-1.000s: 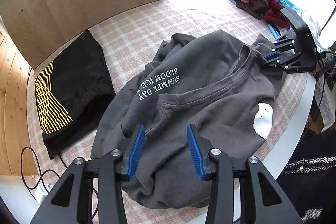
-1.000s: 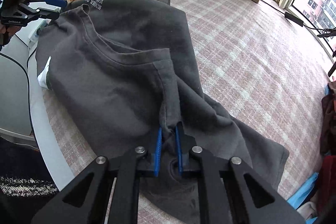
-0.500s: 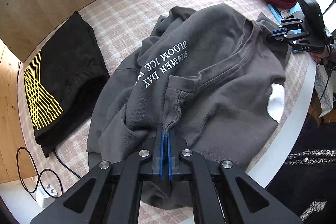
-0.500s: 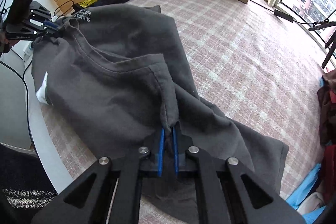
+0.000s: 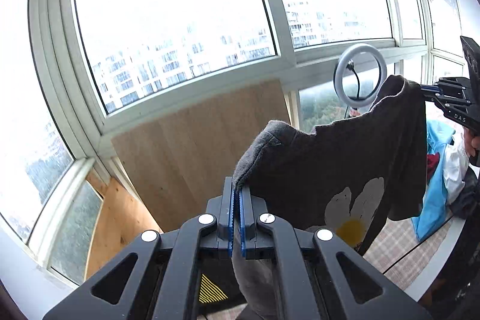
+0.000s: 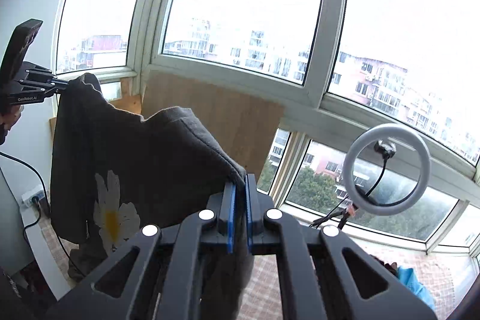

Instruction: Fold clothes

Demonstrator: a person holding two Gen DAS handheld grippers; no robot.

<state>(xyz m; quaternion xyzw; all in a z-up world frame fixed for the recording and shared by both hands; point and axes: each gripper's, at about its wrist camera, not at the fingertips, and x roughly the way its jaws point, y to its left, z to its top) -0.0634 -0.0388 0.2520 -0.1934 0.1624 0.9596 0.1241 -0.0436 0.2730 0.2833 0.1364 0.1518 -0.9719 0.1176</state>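
Shirt (image 5: pixel 345 164) hangs soft, limp, at 3 o'clock in left view; left gripper (image 5: pixel 237 218) clamped on one shoulder. Right view: shirt at 9 o'clock, right gripper (image 6: pixel 238 215) pinching other shoulder; shoulders look like good holds.

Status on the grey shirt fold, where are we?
Done: one black garment looks already folded, low in the left view. In hand: the grey shirt hangs in the air between the left tool and right tool, each shut on an upper edge, daisy print showing. Left: no fold made on it yet; more clothes are piled at the table's far edge.
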